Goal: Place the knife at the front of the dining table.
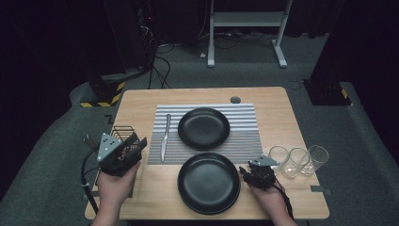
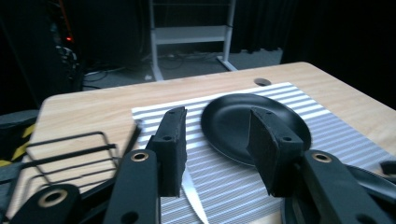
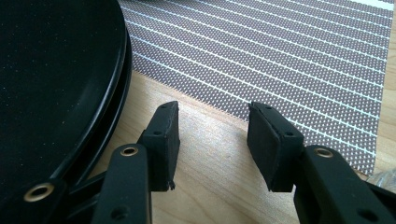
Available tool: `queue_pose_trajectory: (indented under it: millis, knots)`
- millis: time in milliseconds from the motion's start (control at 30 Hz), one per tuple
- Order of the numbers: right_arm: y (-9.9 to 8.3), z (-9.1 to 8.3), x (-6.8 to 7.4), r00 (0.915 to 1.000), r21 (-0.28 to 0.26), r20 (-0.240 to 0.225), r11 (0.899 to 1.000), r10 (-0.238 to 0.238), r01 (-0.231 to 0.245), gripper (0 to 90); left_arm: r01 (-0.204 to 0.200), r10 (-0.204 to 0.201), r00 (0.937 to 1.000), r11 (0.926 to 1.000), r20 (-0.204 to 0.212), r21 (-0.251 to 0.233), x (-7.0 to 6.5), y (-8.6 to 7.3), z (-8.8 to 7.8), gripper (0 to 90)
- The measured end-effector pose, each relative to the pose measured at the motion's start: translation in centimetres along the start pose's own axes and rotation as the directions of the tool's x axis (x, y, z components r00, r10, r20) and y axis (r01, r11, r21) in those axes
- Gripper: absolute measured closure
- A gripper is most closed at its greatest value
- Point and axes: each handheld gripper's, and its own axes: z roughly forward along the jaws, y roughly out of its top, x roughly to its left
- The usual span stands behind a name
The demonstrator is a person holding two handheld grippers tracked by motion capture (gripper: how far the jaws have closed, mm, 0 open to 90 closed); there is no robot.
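L gripper [image 1: 134,147], jaws apart, empty, left of knife [image 1: 165,136]; R gripper [image 1: 248,173] likewise beside near plate [image 1: 208,182]. Step: table-setting; next prob. needs grasping cutlery.

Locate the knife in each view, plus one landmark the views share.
High view: the knife lies lengthwise on the left strip of the striped placemat, left of the far black plate.
Left gripper view: bottom centre, its blade passes under the left jaw.
Right gripper view: not in it.
Shared landmark: the striped placemat.
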Motion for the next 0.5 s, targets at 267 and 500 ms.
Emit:
queue_pose_trajectory:
  millis: [267, 500]
  knots:
    - [0.0, 0.0, 0.0, 1.0, 0.0, -0.001, 1.0, 0.001, -0.001, 53.8, 0.008, -0.008, 0.9984, 1.0, -0.056, 0.001, 1.9, 0.9, 0.0, 56.3]
    - [0.0, 0.0, 0.0, 1.0, 0.0, -0.001, 1.0, 0.001, -0.001, 53.7, 0.001, 0.001, 0.9954, 0.9997, -0.096, 0.023, 3.0, 1.4, 0.8, 53.9]
